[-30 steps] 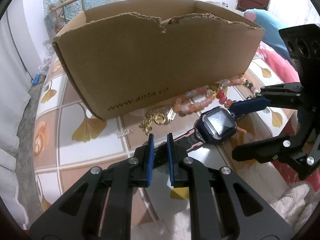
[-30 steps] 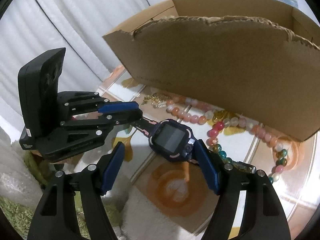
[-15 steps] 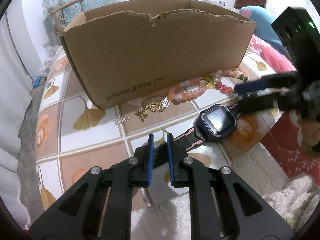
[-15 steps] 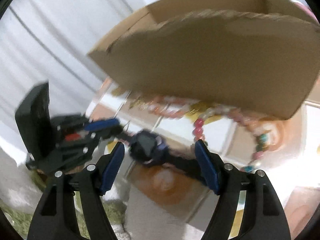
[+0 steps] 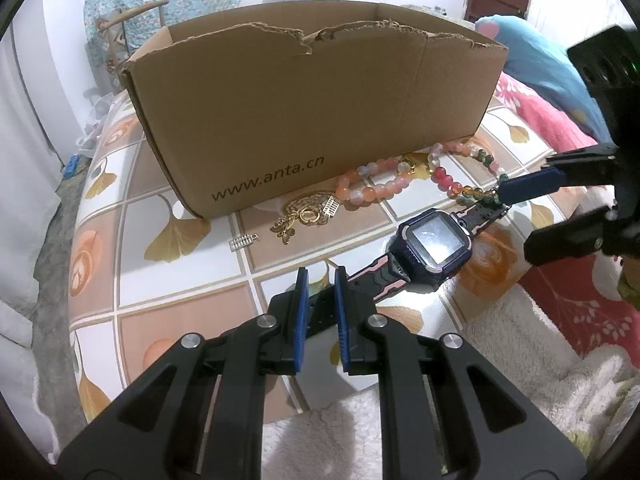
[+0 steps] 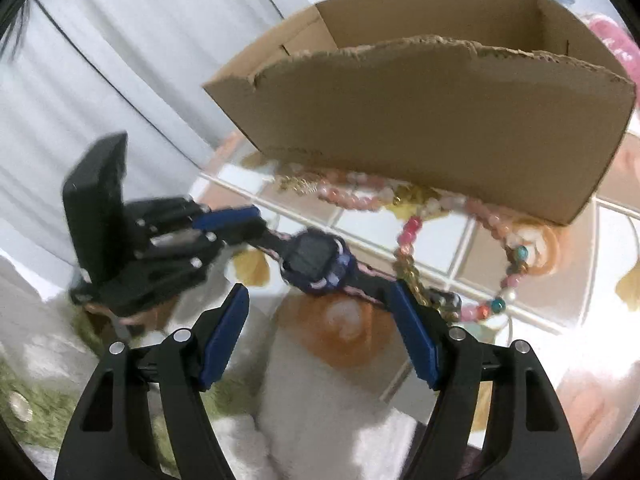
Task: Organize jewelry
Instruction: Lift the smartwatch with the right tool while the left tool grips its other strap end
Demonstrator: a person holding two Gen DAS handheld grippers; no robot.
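Note:
A dark blue and pink smartwatch (image 5: 436, 240) hangs just over the tiled tabletop (image 5: 180, 300). My left gripper (image 5: 320, 300) is shut on its near strap. The far strap ends beside the upper finger of my right gripper (image 5: 514, 220), which stands open. In the right wrist view the watch (image 6: 316, 260) lies beyond the tips of the right gripper (image 6: 320, 320), with the left gripper (image 6: 240, 224) clamped on its left strap. An open cardboard box (image 5: 300, 120) stands behind. Pink bead strings (image 5: 380, 188) and a gold chain piece (image 5: 308, 216) lie along its front wall.
A small silver clasp (image 5: 242, 241) lies left of the gold piece. White fluffy fabric (image 5: 520, 360) covers the near table edge, with red patterned cloth (image 5: 580, 300) to the right. More beads (image 6: 508, 280) curl on the table by the box corner (image 6: 580, 200).
The right gripper has drawn back from the watch, which sat between its fingers and now lies beyond their tips. The left gripper has kept its grip on the strap.

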